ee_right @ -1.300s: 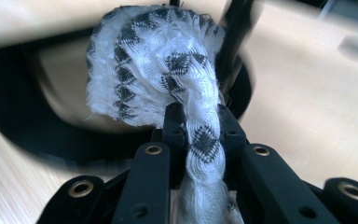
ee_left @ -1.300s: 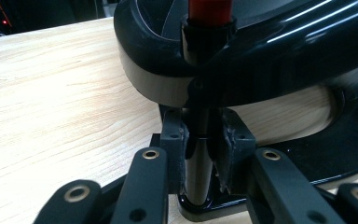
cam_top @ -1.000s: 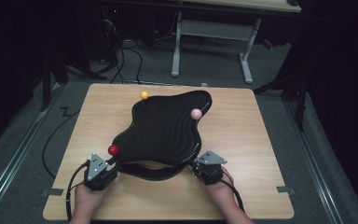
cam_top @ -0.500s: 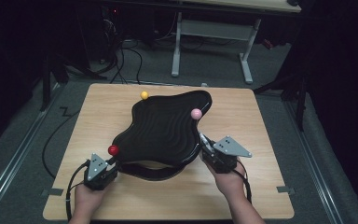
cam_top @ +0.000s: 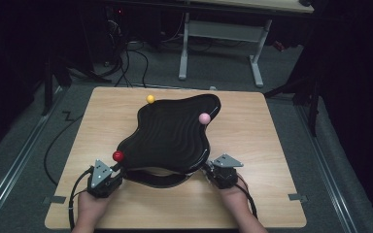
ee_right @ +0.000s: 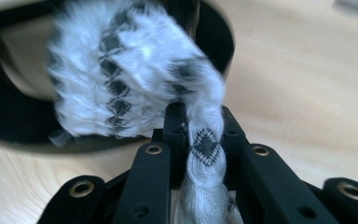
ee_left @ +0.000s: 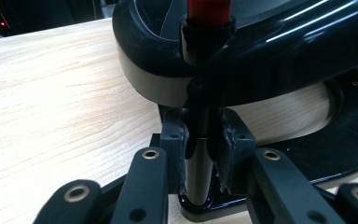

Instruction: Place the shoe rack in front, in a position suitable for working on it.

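A glossy black wavy board (cam_top: 167, 133) stands on posts over a black base (cam_top: 150, 180) in the middle of the wooden table (cam_top: 272, 141). Red (cam_top: 118, 156), yellow (cam_top: 150, 98) and pink (cam_top: 204, 118) balls top its posts. My left gripper (cam_top: 112, 171) is at the board's front left corner. In the left gripper view it (ee_left: 200, 140) is shut on the black post (ee_left: 199, 158) beneath the red ball (ee_left: 208, 8). My right gripper (cam_top: 211, 170) is at the front right corner. It (ee_right: 205, 135) is shut on a white and grey patterned sock (ee_right: 121, 79) that bunches against the base.
Bare tabletop lies to the left, right and front of the board. Desk legs (cam_top: 184, 48) and cables (cam_top: 126, 53) stand on the dark floor beyond the far edge. A cable (cam_top: 75, 194) trails from the left gripper over the table's front edge.
The right gripper swung up and out to the right of the board half a second ago, then came back down to the front right corner. The left gripper stayed put.
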Demonstrator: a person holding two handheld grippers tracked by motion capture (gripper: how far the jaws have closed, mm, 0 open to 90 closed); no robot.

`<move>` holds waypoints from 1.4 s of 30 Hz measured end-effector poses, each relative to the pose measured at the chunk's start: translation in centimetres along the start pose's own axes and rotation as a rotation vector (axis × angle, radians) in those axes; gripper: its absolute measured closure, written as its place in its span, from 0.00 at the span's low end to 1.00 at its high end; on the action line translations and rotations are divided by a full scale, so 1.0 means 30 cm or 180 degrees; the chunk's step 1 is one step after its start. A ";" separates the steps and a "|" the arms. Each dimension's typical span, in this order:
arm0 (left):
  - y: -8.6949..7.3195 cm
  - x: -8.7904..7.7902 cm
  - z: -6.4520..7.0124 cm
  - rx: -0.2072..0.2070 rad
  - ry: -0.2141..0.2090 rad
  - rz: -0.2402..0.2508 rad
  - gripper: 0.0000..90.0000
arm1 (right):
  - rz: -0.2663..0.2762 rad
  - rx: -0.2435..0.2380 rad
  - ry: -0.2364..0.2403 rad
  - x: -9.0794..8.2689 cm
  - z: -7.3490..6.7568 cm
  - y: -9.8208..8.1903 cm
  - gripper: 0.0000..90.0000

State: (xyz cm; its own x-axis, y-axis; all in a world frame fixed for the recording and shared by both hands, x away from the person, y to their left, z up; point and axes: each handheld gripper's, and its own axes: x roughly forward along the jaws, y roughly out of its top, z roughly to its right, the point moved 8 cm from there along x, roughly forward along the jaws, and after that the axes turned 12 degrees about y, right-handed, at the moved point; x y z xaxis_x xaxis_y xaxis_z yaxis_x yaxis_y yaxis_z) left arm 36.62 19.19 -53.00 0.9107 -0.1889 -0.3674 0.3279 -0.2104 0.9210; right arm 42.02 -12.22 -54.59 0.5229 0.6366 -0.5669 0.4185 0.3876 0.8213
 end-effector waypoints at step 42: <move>0.014 0.039 -0.024 -0.0105 0.0184 -0.0088 0.82 | 0.0161 -0.0238 0.0029 -0.017 -0.052 0.057 0.89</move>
State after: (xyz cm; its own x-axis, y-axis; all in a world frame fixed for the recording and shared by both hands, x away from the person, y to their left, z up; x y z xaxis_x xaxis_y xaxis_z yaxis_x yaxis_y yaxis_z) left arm 37.99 19.57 -52.95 0.9138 -0.1277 -0.3857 0.3605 -0.1829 0.9146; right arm 41.31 -10.83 -52.80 0.5351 0.6625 -0.5241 0.3349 0.4032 0.8516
